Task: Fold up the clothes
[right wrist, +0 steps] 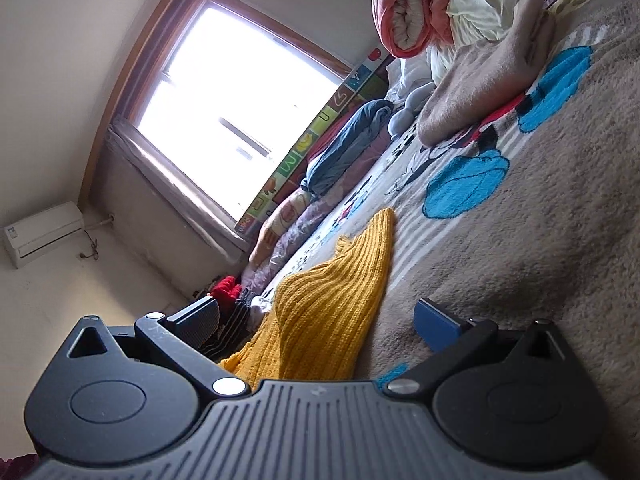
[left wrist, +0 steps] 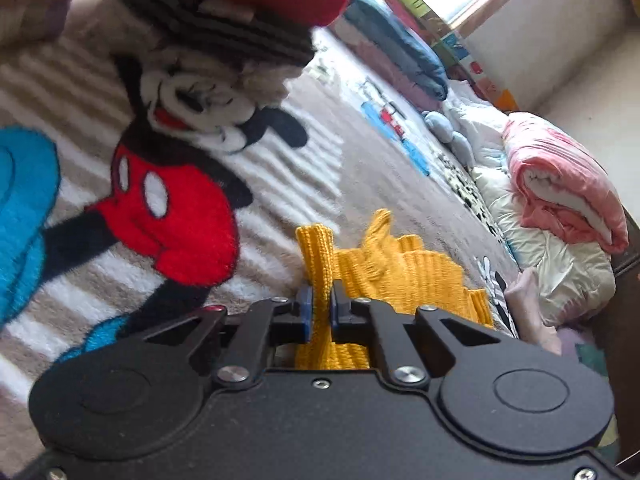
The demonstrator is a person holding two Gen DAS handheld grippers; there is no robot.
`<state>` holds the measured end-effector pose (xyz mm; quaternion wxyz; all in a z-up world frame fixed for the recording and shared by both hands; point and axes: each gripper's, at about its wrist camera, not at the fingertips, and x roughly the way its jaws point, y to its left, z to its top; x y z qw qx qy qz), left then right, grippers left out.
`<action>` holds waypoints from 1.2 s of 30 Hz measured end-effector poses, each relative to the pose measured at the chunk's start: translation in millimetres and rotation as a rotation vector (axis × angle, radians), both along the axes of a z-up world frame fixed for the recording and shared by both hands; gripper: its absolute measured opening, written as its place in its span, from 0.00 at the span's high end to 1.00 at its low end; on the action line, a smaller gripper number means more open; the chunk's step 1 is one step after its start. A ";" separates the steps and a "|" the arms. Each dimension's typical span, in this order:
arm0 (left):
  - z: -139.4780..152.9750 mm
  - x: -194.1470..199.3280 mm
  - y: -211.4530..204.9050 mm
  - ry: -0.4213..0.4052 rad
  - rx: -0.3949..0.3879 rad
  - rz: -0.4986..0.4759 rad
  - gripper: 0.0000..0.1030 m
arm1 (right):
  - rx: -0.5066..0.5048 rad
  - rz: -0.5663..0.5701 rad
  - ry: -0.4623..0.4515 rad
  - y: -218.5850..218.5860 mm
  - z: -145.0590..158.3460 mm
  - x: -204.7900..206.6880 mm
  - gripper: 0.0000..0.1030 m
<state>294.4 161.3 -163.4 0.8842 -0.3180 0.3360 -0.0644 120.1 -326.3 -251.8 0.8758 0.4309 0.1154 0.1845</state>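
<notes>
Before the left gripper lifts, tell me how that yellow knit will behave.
Probably floppy: the yellow knit bunches and peaks where the left gripper pinches it. Likely to trail and stretch, since most of it lies on the fleece blanket. Its ribbed weave should not slip.

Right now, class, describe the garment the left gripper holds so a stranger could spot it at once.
Start at the big cartoon-mouse blanket covering the bed. Near its front edge lies a yellow knit garment, one fold pinched in the left gripper. It is the only mustard-yellow ribbed knit there; the folded clothes pile beyond is red, striped and white.
</notes>
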 end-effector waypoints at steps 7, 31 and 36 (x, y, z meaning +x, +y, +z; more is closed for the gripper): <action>53.8 -43.0 -5.4 -0.155 0.114 0.017 0.95 | 0.013 0.003 -0.011 -0.5 -1.0 -1.2 0.00; 83.5 -168.5 88.6 -0.230 0.216 0.248 0.95 | 0.014 0.003 -0.012 0.9 -0.2 -2.1 0.00; 53.7 -177.3 107.1 -0.178 0.197 0.301 0.95 | 0.011 0.003 -0.009 1.3 1.0 -2.6 0.00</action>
